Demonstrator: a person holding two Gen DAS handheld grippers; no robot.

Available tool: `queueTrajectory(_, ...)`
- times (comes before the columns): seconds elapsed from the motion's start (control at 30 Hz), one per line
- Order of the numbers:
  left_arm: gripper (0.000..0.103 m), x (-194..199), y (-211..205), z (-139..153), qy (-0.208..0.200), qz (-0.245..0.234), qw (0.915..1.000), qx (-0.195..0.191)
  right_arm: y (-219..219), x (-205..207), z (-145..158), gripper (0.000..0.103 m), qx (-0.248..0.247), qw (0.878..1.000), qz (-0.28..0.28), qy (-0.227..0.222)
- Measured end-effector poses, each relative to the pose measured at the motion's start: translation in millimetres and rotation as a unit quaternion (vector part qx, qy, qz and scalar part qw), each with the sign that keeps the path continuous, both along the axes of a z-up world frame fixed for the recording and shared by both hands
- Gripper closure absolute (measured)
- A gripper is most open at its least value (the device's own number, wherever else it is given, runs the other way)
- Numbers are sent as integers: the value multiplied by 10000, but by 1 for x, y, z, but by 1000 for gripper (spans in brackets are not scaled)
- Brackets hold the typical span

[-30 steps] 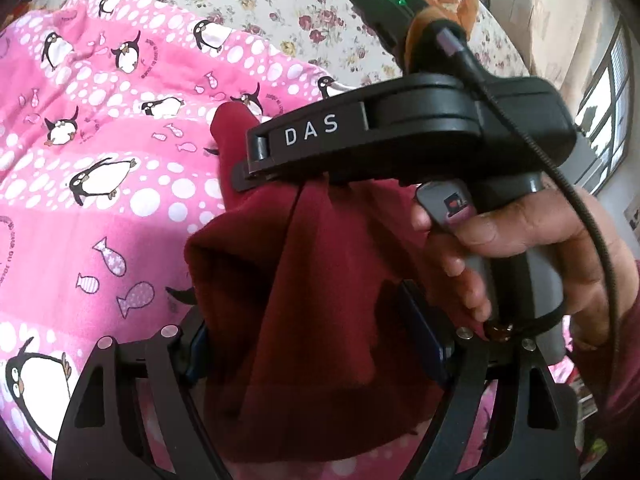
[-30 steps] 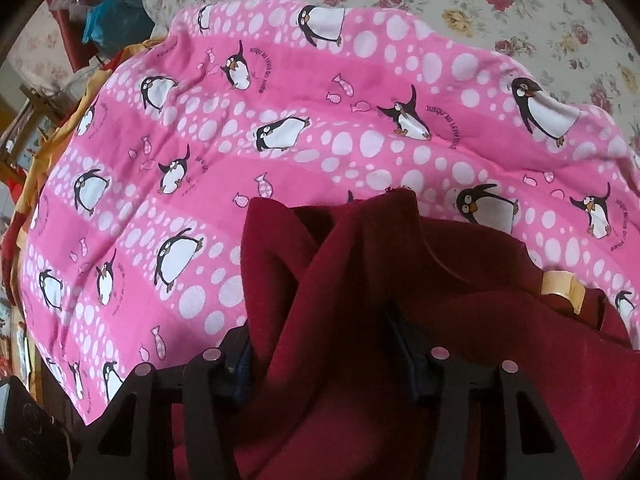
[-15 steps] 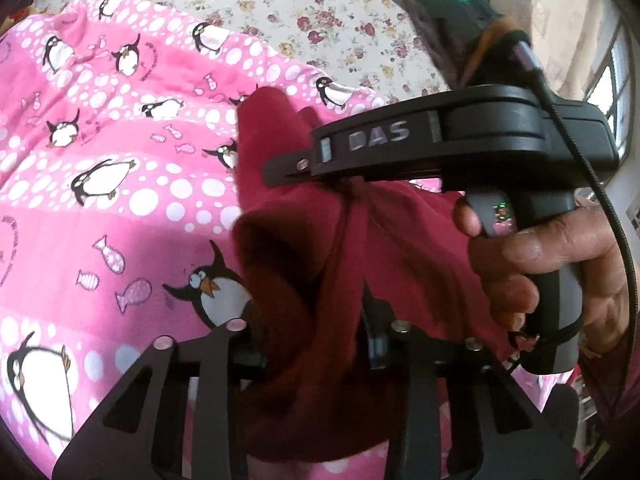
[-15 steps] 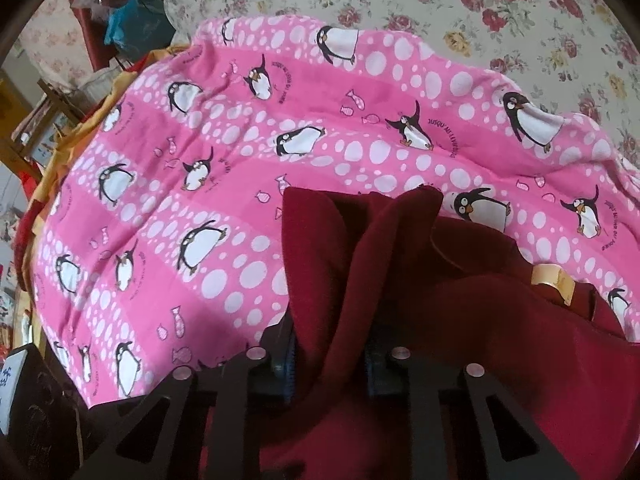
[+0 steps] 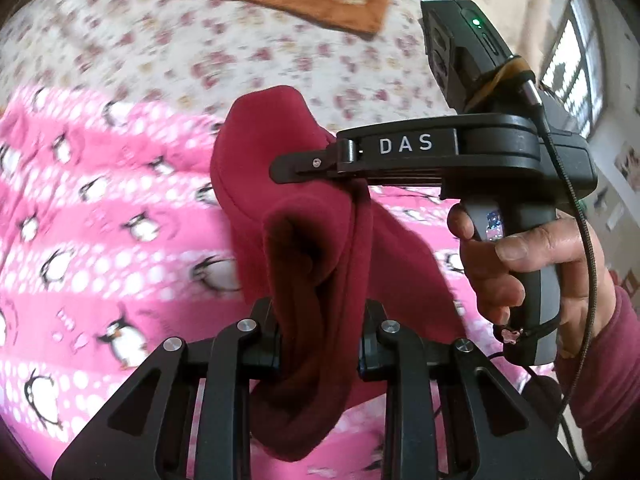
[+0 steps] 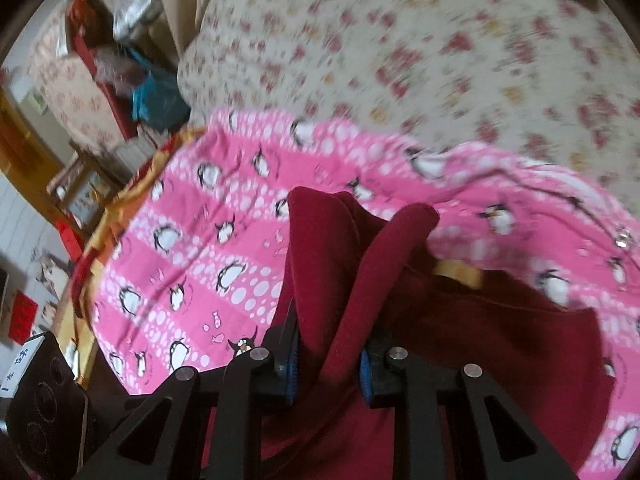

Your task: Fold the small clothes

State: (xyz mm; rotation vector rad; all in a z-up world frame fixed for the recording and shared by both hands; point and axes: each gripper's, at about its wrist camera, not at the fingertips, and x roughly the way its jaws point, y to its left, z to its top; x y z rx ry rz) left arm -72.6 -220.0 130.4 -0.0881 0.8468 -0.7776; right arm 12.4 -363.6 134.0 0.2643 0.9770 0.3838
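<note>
No containers in view. Dark red garment (image 5: 320, 248) hangs bunched above the pink penguin blanket (image 5: 100, 240), which lies on a floral sheet (image 5: 160, 48). Vs 1 s ago: cloth is lifted higher, more sheet shows, and both grippers have narrowed onto it. Left gripper (image 5: 320, 344) is clamped on a thick fold of the garment. Right gripper (image 6: 328, 364), held in the right hand (image 5: 516, 264), also pinches a fold between blue pads (image 6: 365, 376). Tan label (image 6: 458, 274) shows on the cloth.
</note>
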Motion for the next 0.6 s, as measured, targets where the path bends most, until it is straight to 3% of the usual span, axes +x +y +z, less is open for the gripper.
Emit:
queueTrajectory(0.13, 80, -14, -41, 10, -47, -234, 9995, 187, -45, -19, 11, 81, 159, 9994, -273, -119)
queueTrajectory(0.27, 80, -19, -82, 3, 47, -449, 9985, 322, -89, -35, 9, 82, 242, 9979, -593, -122)
queueTrajectory(0.6, 80, -26, -155, -37, 330, -699, 9938, 804, -172, -54, -61, 82, 619, 9873, -1397, 424)
